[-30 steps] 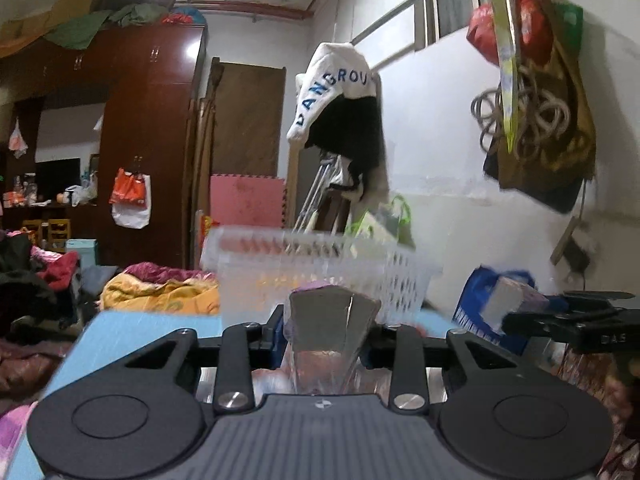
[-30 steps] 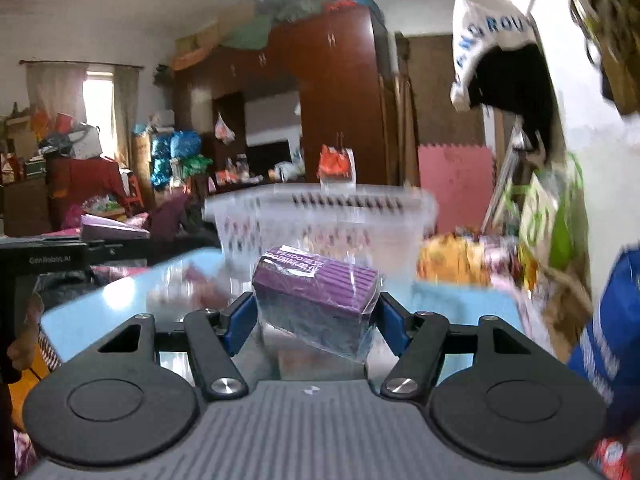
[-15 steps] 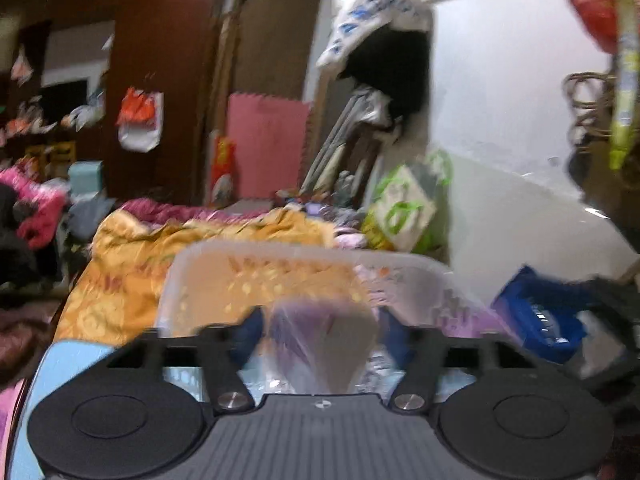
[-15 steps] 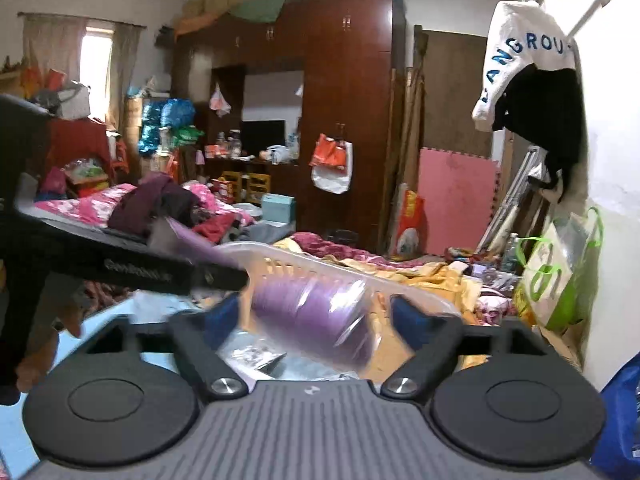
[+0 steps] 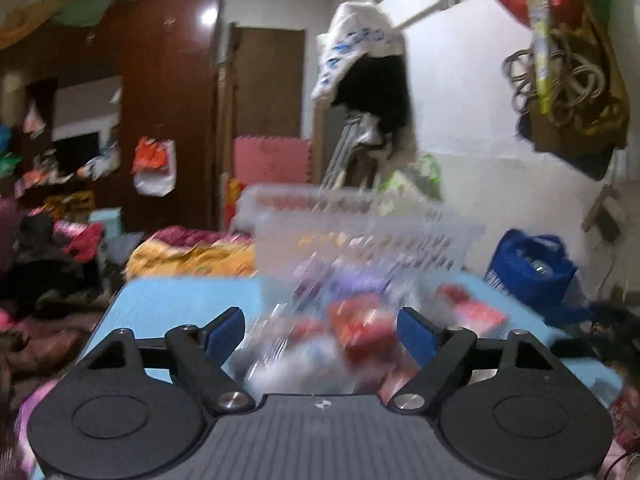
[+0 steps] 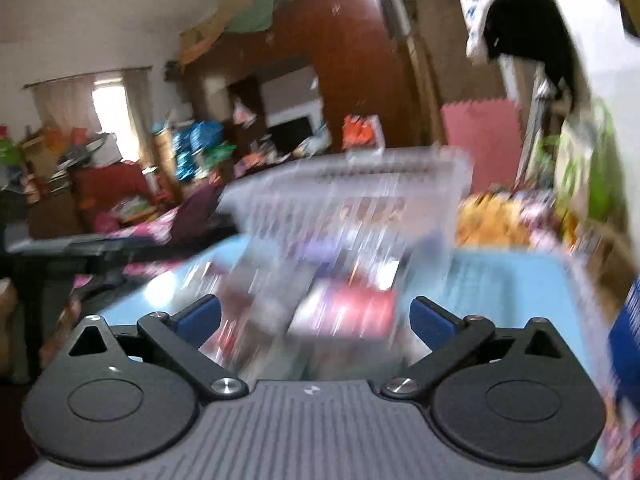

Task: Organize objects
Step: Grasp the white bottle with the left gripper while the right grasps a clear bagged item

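Cluttered bedroom behind, dark wooden wardrobe (image 5: 132,120) at the back, light blue table (image 5: 176,300) in front. Both views are motion-blurred. A clear slotted plastic basket (image 5: 360,220) stands on the table toward its far side. Loose packets (image 5: 360,324), red and purple with shiny wrap, lie heaped on the table between the basket and the tools; the blur hides how many there are, and whether any purple item sits inside the basket or just in front of it.

Left gripper (image 5: 320,326) has its blue pads spread wide with nothing between them, hovering low over the near edge of the heap. Right gripper (image 6: 316,320) is likewise spread and empty, aimed at a red and purple packet (image 6: 344,312) lying just ahead of its fingers.

Step in hand, by judgement: between placements, both tools empty and lining up for a fresh pick from the pile. Next move calls for settling one tool over a single packet, straddling it across its narrow side, clamping without catching a neighbouring wrapper, then lifting over the basket rim.
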`<state>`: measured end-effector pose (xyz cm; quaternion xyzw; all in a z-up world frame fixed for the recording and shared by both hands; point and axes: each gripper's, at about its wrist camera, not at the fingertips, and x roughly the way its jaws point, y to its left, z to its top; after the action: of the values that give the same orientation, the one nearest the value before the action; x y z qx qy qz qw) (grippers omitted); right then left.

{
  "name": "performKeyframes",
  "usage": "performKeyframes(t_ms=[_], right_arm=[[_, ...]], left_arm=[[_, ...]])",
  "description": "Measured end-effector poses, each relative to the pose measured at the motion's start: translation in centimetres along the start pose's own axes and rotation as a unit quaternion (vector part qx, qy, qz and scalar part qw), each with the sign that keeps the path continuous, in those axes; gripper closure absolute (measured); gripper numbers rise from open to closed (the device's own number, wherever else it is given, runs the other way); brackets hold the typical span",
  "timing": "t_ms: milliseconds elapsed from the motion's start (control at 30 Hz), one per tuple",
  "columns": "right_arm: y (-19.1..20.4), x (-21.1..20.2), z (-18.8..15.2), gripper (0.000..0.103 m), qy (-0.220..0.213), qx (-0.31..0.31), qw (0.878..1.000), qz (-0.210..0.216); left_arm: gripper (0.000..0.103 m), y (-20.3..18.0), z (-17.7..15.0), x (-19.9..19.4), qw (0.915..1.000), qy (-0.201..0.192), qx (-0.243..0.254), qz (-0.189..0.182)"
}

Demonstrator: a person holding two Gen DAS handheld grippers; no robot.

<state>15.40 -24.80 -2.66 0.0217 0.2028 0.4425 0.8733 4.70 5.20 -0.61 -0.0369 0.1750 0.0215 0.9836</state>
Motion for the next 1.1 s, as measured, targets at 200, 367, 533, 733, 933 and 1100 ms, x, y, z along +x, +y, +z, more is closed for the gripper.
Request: performKeyframes(t_ms=[200,367,533,733,933,1100], right_arm=[[1.9,2.1,-1.5,0.000,0.013,-0.009,0.999,0.037],[2.6,3.4,-1.4,0.017,0.027,-0.024,0.999,0.004],[2.1,3.1,-2.0,0.040,0.013,-0.013,1.000,-0.004],[2.1,2.2,-2.7,0.048,0.012,-0.017,1.000,-0.021],[3.0,3.4,-3.0,0.045,0.025,-0.044,0.998,-0.039],[2.9,2.9,-3.4,0.055,0.024,-0.052,0.998,-0.034]], left_arm=[[0.017,1.3,-0.2,2.9,0.9988,0.023,-0.035,0.025],[0.017,0.8,-0.9,5.0,0.9974,0.057,-0.036,0.027],[0.016,-0.3,-1.5,6.1,0.9960,0.076,-0.021,0.043],[0.016,0.6,-1.4,6.1,0.9948,0.083,-0.049,0.033],[0.014,-0.2,-1.3,6.4,0.9943,0.083,-0.037,0.055],[0.022,0.0,-1.5,5.8,0.9940,0.076,-0.056,0.054]])
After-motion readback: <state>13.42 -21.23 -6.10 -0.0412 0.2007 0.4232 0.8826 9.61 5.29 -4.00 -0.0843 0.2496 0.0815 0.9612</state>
